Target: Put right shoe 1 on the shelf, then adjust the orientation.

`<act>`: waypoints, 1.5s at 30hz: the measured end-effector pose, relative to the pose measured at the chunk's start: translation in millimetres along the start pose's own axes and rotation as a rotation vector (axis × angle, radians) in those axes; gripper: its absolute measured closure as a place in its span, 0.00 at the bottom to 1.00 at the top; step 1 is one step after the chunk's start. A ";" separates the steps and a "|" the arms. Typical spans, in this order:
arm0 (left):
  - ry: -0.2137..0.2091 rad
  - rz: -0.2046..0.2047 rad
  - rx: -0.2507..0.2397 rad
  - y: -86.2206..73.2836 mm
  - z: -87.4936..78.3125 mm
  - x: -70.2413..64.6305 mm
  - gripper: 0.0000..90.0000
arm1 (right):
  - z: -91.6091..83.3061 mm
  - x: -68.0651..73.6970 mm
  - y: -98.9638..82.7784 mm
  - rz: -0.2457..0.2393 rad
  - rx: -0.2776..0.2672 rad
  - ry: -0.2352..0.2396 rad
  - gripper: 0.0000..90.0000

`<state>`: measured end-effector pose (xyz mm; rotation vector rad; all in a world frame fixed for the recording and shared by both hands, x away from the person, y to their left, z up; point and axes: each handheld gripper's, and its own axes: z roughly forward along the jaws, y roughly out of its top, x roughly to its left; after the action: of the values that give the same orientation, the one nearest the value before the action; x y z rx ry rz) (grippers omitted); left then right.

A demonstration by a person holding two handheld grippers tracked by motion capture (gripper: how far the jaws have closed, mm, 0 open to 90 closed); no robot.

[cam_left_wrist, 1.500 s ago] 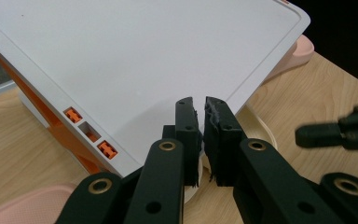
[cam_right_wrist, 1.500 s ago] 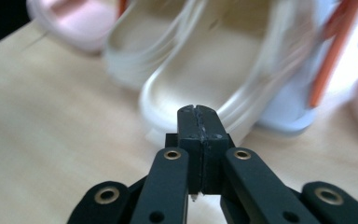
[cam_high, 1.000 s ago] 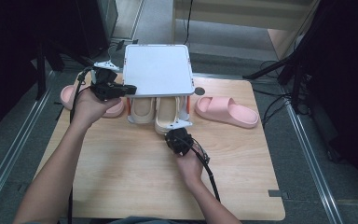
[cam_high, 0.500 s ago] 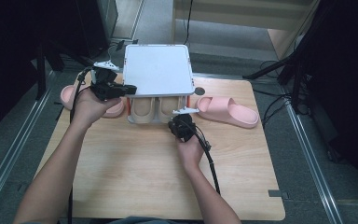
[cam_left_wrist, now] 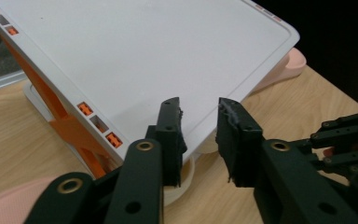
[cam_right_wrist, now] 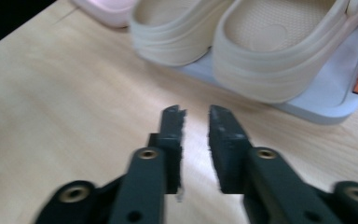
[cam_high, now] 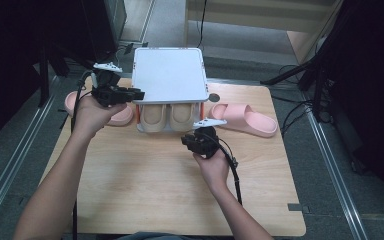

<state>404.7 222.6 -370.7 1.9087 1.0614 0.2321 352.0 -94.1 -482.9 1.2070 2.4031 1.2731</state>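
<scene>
High view gives me the layout: a small white shoe rack (cam_high: 168, 75) stands at the far middle of the wooden table (cam_high: 145, 190), with a pair of beige slippers (cam_high: 167, 116) side by side on its lower shelf. One pink slipper (cam_high: 244, 119) lies to the rack's right; another (cam_high: 111, 116) is to its left.

My left gripper (cam_high: 137, 94) sits at the rack's left edge, and its jaws have just been opening; in the left gripper view they stand apart, pinching nothing, with the rack's top (cam_left_wrist: 135, 60) beyond them. My right gripper (cam_high: 196, 139) hovers just in front of the beige pair, and its jaws have also just been opening, with only bare wood between them.

I judge these slippers light, soft foam that gives when squeezed. I'd pinch the thick heel rim (cam_right_wrist: 256, 88), since the rounded sides could slip away.
</scene>
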 end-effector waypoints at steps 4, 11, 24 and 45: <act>-0.005 -0.020 -0.035 -2.9 -15.0 1.5 0.67 | -24.3 0.7 -7.3 -0.023 -0.013 0.035 0.68; 0.056 -0.036 -0.028 -15.6 -30.0 9.2 0.62 | -56.5 -6.3 -16.2 -0.059 -0.043 0.066 0.62; 0.169 -0.104 -0.013 -49.8 -35.5 47.5 0.81 | -57.8 -20.3 -16.8 -0.040 -0.054 0.096 0.67; 0.318 -0.234 0.061 -99.8 10.5 123.5 0.99 | -45.1 -7.6 -21.9 -0.078 0.012 0.099 0.65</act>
<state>428.0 330.3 -485.4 1.8183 1.5079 0.3812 322.7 -134.3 -472.9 1.0661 2.5029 1.3269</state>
